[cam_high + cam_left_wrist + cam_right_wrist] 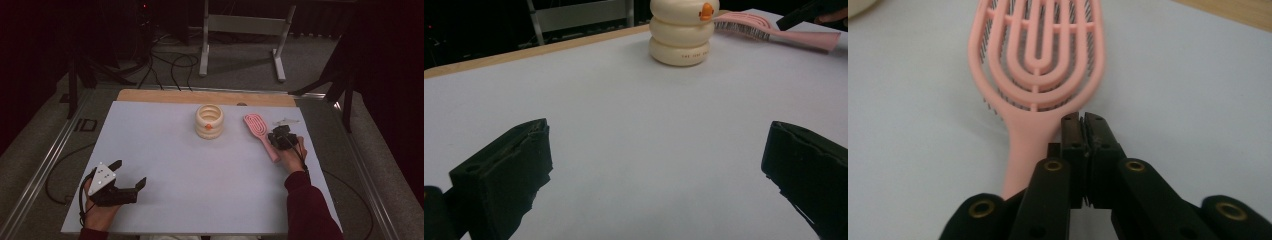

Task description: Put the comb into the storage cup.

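Approaching the pink hairbrush (1035,75), which lies flat at the table's (165,150) right side near the cream ringed container (209,121), the right gripper (1083,122) hovers clenched just beside its handle; grasping apparently requires parting the jaws first. The left gripper (131,173) rests released, holding nothing.

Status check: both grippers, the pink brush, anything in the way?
Left gripper open, idle near table edge. Right gripper shut, empty, tips beside pink plastic vented hairbrush lying flat. Cream ringed duck-face container stands apart, left of brush.
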Motion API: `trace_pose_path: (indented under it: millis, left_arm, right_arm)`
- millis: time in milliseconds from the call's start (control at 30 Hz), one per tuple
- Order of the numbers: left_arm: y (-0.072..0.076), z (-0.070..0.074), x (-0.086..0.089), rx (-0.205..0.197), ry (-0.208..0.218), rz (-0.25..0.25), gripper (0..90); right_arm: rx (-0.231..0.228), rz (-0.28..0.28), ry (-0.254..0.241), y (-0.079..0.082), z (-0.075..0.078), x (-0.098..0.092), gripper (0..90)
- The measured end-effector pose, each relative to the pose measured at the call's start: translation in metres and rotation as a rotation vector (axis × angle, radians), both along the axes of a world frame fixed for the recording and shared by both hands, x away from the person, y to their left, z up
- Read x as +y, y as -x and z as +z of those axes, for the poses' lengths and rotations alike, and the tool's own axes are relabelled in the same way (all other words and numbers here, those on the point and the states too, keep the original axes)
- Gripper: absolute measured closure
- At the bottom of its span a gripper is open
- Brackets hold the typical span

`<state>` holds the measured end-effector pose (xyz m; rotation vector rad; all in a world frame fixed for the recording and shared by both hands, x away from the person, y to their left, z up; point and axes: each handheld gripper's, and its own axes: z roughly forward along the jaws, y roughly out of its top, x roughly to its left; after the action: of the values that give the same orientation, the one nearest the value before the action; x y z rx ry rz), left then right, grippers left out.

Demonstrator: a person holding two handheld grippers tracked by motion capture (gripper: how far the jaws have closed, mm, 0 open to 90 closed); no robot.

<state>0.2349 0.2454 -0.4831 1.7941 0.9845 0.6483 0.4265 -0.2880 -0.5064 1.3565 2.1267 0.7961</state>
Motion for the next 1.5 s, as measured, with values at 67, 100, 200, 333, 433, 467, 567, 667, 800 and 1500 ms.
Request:
trace_pose_path:
  millis: [67,100,200,333,433,467,567,667,800,1500]
  left_arm:
    - [0.000,0.000,0.000,-0.001,0.002,0.001,0.4]
    - [0.000,0.000,0.000,0.000,0.002,0.002,0.4]
    - [0.000,0.000,0.001,-0.001,0.003,0.004,0.4]
    - [0.001,0.002,0.002,-0.003,0.003,0.007,0.4]
    - [0.002,0.003,0.003,-0.007,0.006,0.011,0.5]
    - [0.002,0.003,0.003,-0.006,0.007,0.013,0.5]
    - [0.002,0.004,0.004,-0.008,0.014,0.017,0.5]
    - [0.002,0.004,0.005,-0.010,0.019,0.024,0.5]
    - [0.003,0.004,0.005,-0.011,0.021,0.025,0.4]
    - [0.007,0.011,0.013,-0.039,0.056,0.030,0.3]
  right_arm:
    - [-0.009,0.001,-0.011,0.002,0.002,-0.001,85.1]
    - [-0.012,0.003,-0.016,0.003,0.004,-0.001,84.4]
    - [-0.033,0.007,-0.032,0.008,0.008,0.000,81.9]
    - [-0.071,0.014,-0.058,0.018,0.016,0.003,78.3]
    - [-0.096,0.025,-0.074,0.026,0.024,0.005,72.8]
    - [-0.105,0.034,-0.075,0.029,0.027,0.006,70.8]
    - [-0.119,0.056,-0.075,0.037,0.033,0.007,65.3]
    - [-0.137,0.073,-0.081,0.048,0.039,0.007,62.9]
    - [-0.163,0.096,-0.132,0.068,0.044,0.005,53.6]
    - [-0.299,0.219,-0.286,0.169,0.042,0.004,15.0]
